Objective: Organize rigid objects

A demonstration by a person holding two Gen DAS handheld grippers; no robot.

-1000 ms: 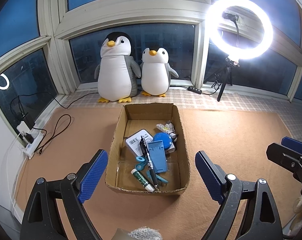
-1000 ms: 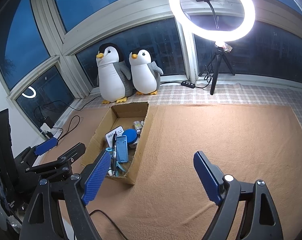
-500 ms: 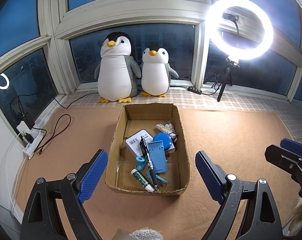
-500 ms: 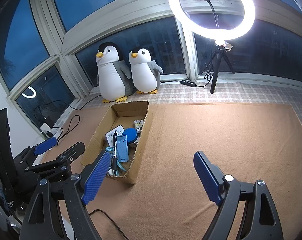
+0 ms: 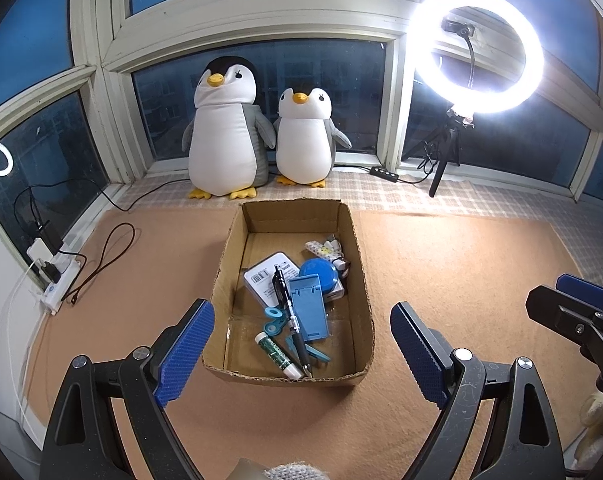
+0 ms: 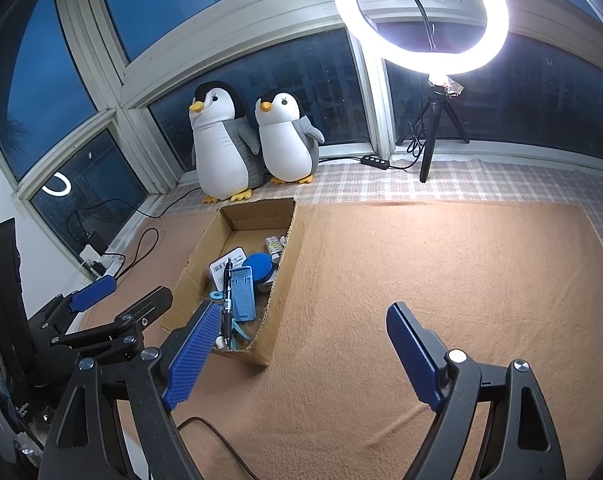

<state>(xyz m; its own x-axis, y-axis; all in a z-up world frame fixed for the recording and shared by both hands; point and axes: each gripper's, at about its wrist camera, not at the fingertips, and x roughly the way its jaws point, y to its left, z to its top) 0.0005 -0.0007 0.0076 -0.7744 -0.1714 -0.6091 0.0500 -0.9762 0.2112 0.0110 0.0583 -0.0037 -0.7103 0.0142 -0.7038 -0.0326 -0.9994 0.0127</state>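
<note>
Both tools stood wide and held nothing: my left tool hung just before the open brown cardboard box, my right tool over bare tan felt surface beside it. The small rigid items lay together inside the box: a black pen across a blue plastic stand, a white barcoded card, a round blue case, a green-and-white tube and teal scissors. No loose item showed on the felt. I judged the scene fitted either a filled box or one awaiting emptying, so any grasp should take one item squarely across its narrow width.
</note>
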